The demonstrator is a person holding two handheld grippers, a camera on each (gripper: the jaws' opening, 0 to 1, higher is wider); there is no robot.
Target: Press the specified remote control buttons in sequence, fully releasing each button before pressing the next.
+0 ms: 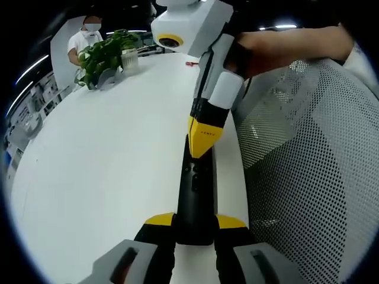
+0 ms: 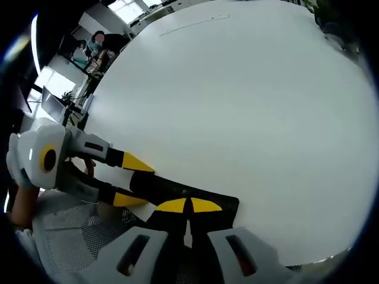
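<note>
- Yellow-tipped left gripper [image 1: 195, 228] sits nearest the lens in the left gripper view, its jaws pinching the near end of the long black slim remote control [image 1: 194, 189] from both sides.
- Remote lies flat on the white round table [image 1: 106, 165], close to the table's edge next to the white mesh chair back [image 1: 308, 160]; it runs lengthwise away from the left gripper.
- Right gripper [image 1: 204, 141], coming in from the far end of the remote, has its yellow tips pressed together into one point, and that point is down on the remote's upper face.
- Right gripper view: own tips [image 2: 188, 205] closed tight and touching the remote [image 2: 177, 192]; left gripper [image 2: 135, 180] clamps the remote from the side, one jaw each edge.
- Step, my read: a button press is under way, left holding steady, right pressing. Which button is under the tip cannot be told; it is hidden.
- Next move calls for lifting the right tip fully clear of the remote before shifting along it to the next button, left grip unchanged so the remote does not skid.
- Green potted plant [image 1: 106, 56] stands at the far side of the table from the remote, well apart.
</note>
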